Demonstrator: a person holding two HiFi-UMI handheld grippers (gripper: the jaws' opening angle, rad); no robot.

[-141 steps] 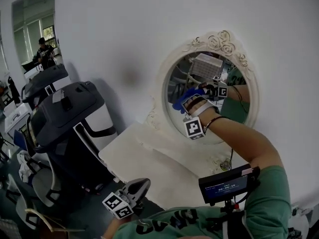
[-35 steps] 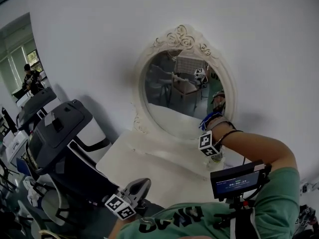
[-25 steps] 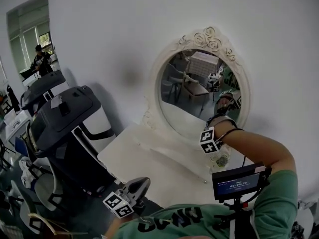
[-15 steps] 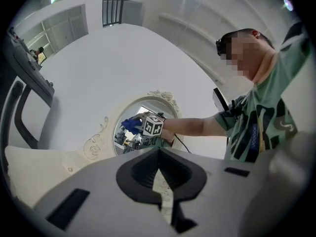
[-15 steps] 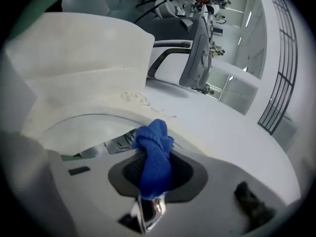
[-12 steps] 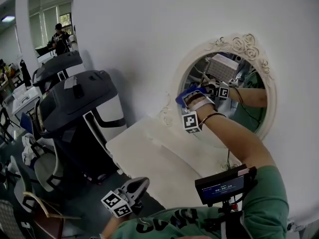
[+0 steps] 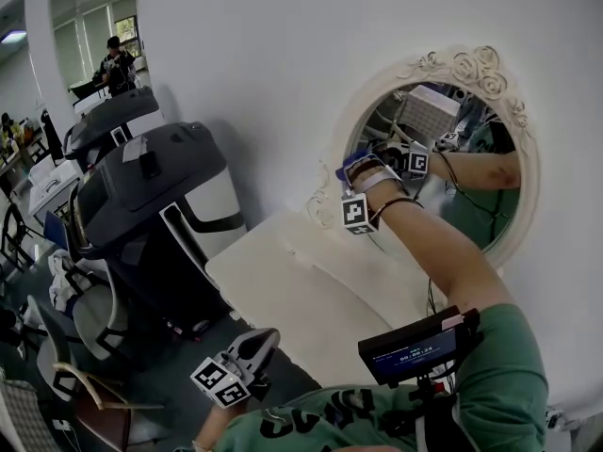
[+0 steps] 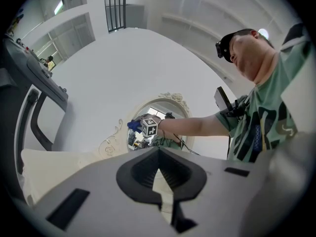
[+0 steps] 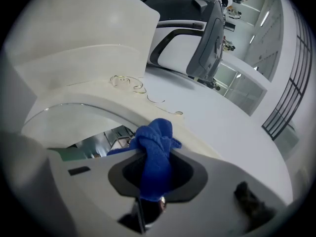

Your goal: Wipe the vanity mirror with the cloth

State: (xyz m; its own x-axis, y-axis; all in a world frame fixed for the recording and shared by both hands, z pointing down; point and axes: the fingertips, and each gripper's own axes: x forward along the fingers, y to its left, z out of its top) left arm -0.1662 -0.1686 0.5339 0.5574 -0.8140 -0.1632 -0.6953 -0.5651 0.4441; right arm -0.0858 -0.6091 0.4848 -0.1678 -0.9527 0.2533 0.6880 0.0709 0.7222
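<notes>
By the left rim of the oval white-framed vanity mirror, my right gripper clamps the bunched blue cloth at the glass, wiping judged underway, much unfinished; left gripper closed, empty, near.

head view looks down at the mirror — right gripper view close up, left gripper view from well off.

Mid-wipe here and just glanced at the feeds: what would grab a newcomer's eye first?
First, the oval mirror in its white scrolled frame on the wall, right of centre in the head view. Next, the bright blue cloth pinched in the shut right gripper, held at the mirror's left edge. The left gripper hangs low, shut and empty.
</notes>
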